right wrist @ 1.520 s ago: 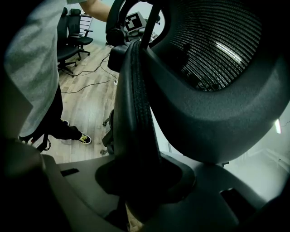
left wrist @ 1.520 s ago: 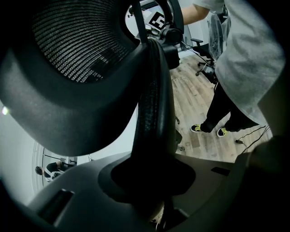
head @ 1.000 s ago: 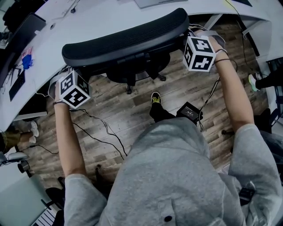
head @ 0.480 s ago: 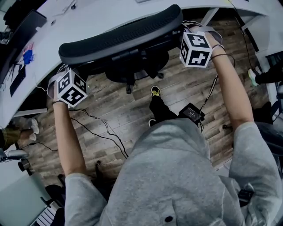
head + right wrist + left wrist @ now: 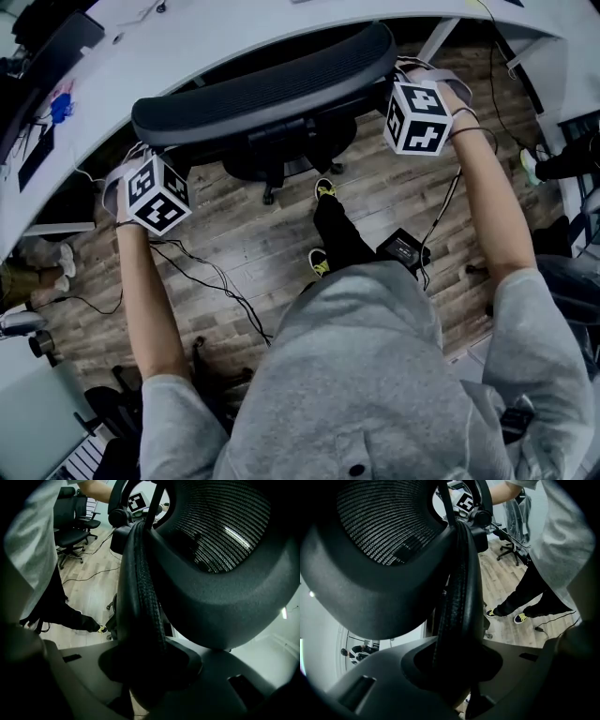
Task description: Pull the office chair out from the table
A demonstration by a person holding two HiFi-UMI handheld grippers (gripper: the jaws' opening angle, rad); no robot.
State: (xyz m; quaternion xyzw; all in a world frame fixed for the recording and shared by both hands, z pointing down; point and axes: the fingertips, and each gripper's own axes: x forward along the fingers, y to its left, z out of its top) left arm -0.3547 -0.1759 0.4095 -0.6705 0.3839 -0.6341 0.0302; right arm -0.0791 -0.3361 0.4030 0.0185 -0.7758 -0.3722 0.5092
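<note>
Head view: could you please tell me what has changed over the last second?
The chair, held at both ends of its back, has come away from the table: a wider dark gap shows between them, and the person has stepped back. The left claw and right claw stay clamped on it.

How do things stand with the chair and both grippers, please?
Left gripper and right gripper shut on chair back, one per side. Chair close to table, not yet clear. Cables and box on floor behind it.
</note>
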